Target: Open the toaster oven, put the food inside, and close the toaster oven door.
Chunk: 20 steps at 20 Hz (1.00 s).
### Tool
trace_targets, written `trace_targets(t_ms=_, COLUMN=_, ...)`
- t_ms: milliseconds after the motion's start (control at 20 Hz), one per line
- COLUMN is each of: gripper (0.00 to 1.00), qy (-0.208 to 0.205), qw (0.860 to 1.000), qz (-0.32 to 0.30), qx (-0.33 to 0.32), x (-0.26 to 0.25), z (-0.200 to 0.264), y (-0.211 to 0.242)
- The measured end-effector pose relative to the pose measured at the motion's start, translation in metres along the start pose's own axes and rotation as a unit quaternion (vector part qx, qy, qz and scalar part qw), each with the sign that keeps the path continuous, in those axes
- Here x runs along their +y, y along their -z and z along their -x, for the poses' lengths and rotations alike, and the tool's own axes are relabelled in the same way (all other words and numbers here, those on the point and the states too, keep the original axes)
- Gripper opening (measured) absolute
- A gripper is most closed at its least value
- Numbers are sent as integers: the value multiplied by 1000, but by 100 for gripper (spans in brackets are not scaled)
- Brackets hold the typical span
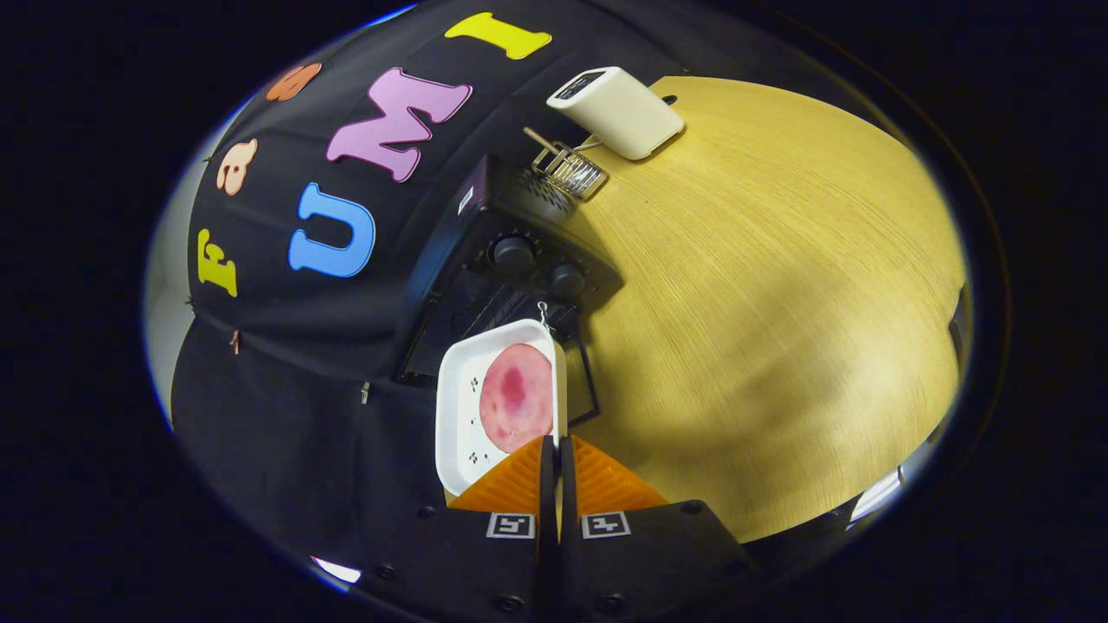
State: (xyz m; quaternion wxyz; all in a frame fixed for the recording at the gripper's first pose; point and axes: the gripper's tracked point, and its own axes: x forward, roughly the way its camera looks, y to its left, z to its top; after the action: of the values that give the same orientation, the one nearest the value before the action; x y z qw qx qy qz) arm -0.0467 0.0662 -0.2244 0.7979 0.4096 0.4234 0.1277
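My gripper (pixel 558 446) is shut on the rim of a white square tray (pixel 454 407), both fingers pinching its near edge. On the tray lies a round pink slice of food (pixel 517 402). Just beyond the tray stands the black toaster oven (pixel 511 260) with two round knobs (pixel 513 253). Its door (pixel 584 381) hangs open toward me, under and behind the tray. The whole view is rolled sideways, and the tray is held off the table in front of the oven's mouth.
The oven stands on a light wooden table (pixel 762 285). Farther off on it are a white toaster-like appliance (pixel 619 111) and a small wire rack (pixel 571 169) with a wooden stick. Black cloth forms the booth's wall behind the oven.
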Motion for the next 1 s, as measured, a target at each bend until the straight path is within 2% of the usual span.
trace_targets(t_ms=150, gripper=5, qy=0, qw=1000, qz=-6, qx=13, x=18, z=-32, y=9)
trace_targets(t_ms=350, gripper=5, qy=18, qw=999, qz=24, qx=10, x=32, z=-73, y=13)
trace_targets(t_ms=500, gripper=5, qy=38, qw=999, qz=25, qx=-22, x=44, z=-101, y=8)
trace_targets(t_ms=750, gripper=5, qy=33, qw=996, qz=-24, qx=-83, x=72, z=-132, y=-13)
trace_targets(t_ms=1000, gripper=5, qy=58, qw=986, qz=-51, qx=-148, x=67, z=-153, y=-40)
